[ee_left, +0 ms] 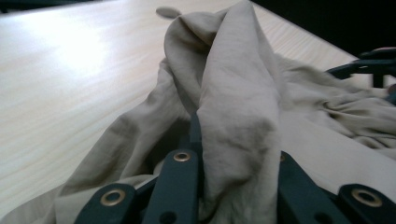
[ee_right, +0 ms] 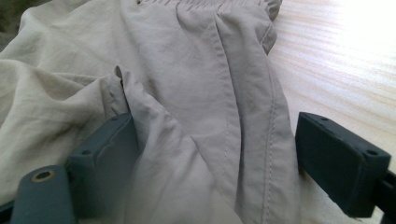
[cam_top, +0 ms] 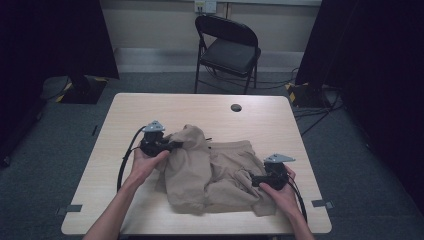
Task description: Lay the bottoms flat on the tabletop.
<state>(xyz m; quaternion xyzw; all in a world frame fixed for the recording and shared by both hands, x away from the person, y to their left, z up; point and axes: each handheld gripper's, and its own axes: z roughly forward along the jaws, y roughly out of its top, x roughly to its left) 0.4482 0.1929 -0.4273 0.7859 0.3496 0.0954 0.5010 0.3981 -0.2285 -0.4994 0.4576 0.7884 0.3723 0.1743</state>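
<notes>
Tan garment point(cam_top: 210, 172) bunched on table point(cam_top: 150, 107), left gripper point(cam_top: 175, 145) clamped on raised fold, right gripper point(cam_top: 253, 180) gaping, fabric between, tips hidden.

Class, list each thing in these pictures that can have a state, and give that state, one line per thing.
Beige garment: crumpled on the table, one fold lifted.
Left gripper: shut on the lifted fold.
Right gripper: open, cloth between its jaws.
Folding chair: unfolded, empty.

One beige garment point(cam_top: 215, 172), two grippers, one table point(cam_top: 150, 107), one folding chair point(cam_top: 227, 50).
</notes>
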